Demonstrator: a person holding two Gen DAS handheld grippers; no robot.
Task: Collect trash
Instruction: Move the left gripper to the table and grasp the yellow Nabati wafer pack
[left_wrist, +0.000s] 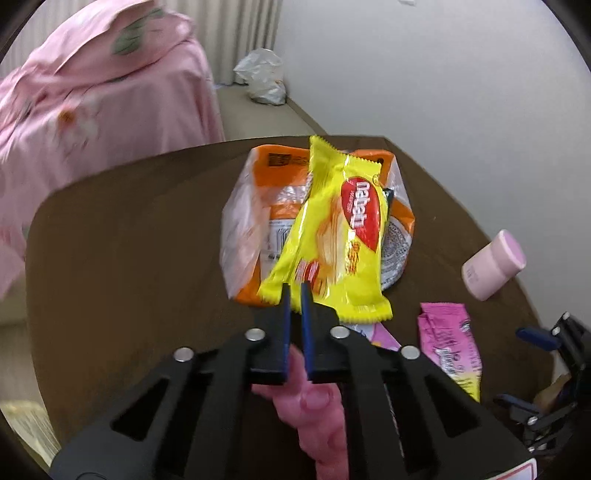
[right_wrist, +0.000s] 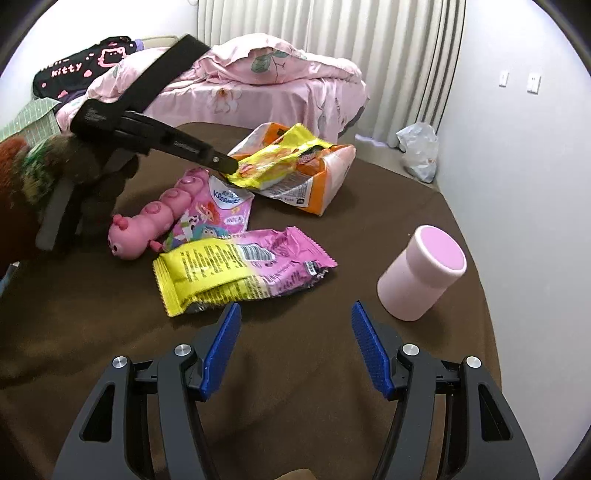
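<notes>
My left gripper (left_wrist: 295, 291) is shut on the near edge of a yellow snack wrapper (left_wrist: 340, 229) and holds it over an orange-and-clear bag (left_wrist: 255, 221) on the brown table. The right wrist view shows the same gripper (right_wrist: 231, 164) pinching the yellow wrapper (right_wrist: 273, 162) above the orange bag (right_wrist: 317, 184). A pink-and-yellow wrapper (right_wrist: 236, 269) lies flat in front of my right gripper (right_wrist: 295, 314), which is open, empty and just above the table. This wrapper also shows in the left wrist view (left_wrist: 450, 347).
A pink caterpillar toy (right_wrist: 155, 221) and a Kleenex tissue pack (right_wrist: 214, 218) lie left of the wrappers. A pink cup (right_wrist: 421, 273) lies on its side at the right. The brown tablecloth (right_wrist: 110, 314) covers the table. A bed (right_wrist: 280, 85) and a white plastic bag (right_wrist: 419, 151) are beyond.
</notes>
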